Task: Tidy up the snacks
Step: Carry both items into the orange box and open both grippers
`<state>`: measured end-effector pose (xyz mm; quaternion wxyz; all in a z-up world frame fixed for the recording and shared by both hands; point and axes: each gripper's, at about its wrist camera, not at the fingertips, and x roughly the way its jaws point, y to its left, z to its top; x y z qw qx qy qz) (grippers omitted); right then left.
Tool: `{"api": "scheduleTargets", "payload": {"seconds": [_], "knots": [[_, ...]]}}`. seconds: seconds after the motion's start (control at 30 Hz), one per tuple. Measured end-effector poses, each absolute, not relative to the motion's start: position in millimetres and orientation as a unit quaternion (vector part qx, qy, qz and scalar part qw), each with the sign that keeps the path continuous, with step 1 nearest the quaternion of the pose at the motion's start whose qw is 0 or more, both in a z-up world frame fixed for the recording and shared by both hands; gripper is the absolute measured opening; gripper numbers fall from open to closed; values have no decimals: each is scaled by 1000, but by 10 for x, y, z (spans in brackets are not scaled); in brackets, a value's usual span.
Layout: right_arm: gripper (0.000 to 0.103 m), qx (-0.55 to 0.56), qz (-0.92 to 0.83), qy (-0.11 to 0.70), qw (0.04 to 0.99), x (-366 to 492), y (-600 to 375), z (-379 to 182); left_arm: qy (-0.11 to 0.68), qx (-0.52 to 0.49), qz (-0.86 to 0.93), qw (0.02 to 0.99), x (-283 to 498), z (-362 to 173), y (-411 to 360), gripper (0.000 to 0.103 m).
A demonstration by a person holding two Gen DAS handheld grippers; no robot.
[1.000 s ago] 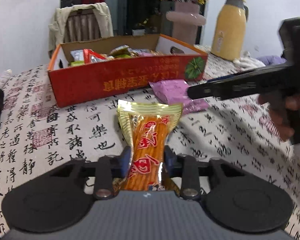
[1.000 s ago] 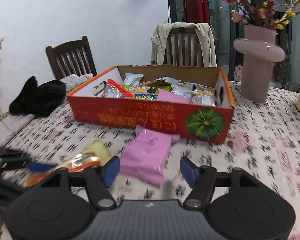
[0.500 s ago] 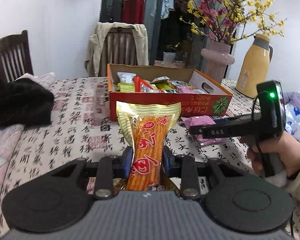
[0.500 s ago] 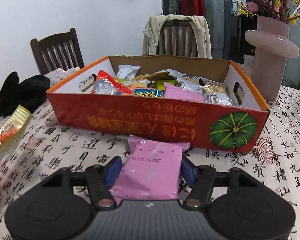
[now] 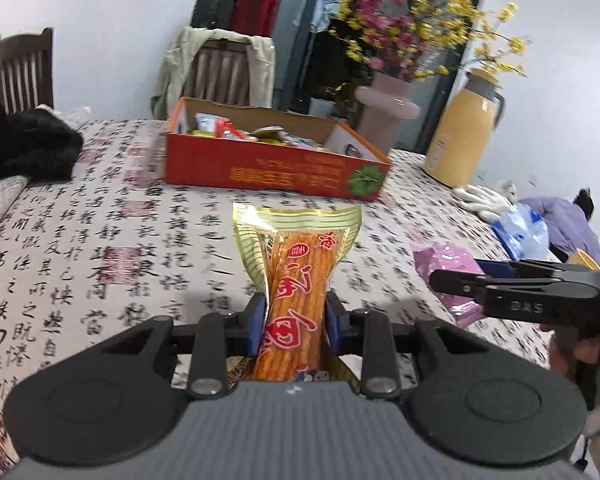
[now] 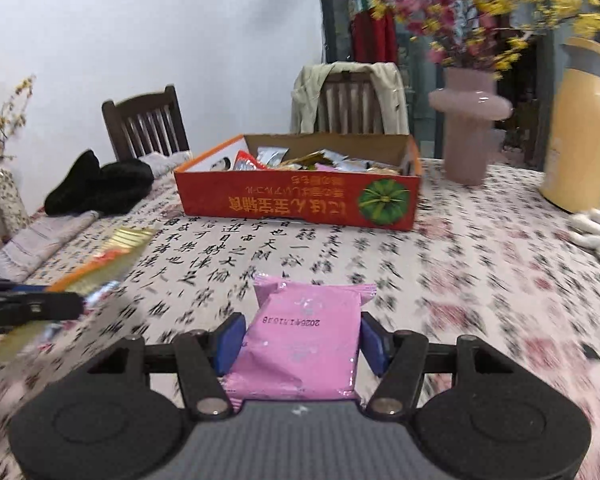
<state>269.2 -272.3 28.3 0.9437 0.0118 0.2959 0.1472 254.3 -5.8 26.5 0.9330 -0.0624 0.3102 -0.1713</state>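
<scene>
Snacks: the left gripper [image 5: 296, 326] is clamped on an orange stick packet [image 5: 296, 280], the right gripper [image 6: 302, 338], jaws just closing, on a pink packet [image 6: 304, 340], both above the table's [image 6: 480, 280] near edge, short of the red box [image 6: 300, 196].

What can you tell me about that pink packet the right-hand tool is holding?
The pink packet is a flat, glossy pillow pouch of plastic film with crimped, sealed ends and a printed date code that reads upside down from this side. It looks sealed and slightly puffed. The right gripper has just closed on it, a blue pad pressing each side. It points toward the red snack box and appears lifted clear of the tablecloth.
</scene>
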Motion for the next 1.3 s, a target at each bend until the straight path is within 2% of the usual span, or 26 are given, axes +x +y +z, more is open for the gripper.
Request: {"api": "scheduleTargets", "payload": {"seconds": [0.3, 0.47, 0.63, 0.83, 0.93, 1.23, 1.3], "knots": [[60, 24, 157, 252, 954, 2458, -2932, 599, 280, -54, -176, 942, 2486, 583, -161, 31], [60, 25, 185, 208, 960, 2824, -2975, 1083, 227, -37, -165, 959, 3034, 1050, -55, 31], [61, 38, 175, 191, 965, 3571, -3004, 1327, 220, -18, -135, 966, 3968, 1243, 14, 31], [60, 42, 137, 233, 962, 4553, -2975, 1017, 250, 30, -116, 961, 5127, 989, -10, 31], [60, 24, 121, 252, 960, 4952, -2858, 786, 285, 23, -103, 953, 5639, 732, 20, 31], [60, -42, 98, 281, 954, 5575, -2576, 338, 315, 54, -97, 943, 6039, 275, -25, 34], [61, -51, 97, 291, 951, 5605, -2539, 250, 318, 65, -82, 942, 6063, 233, -16, 44]]}}
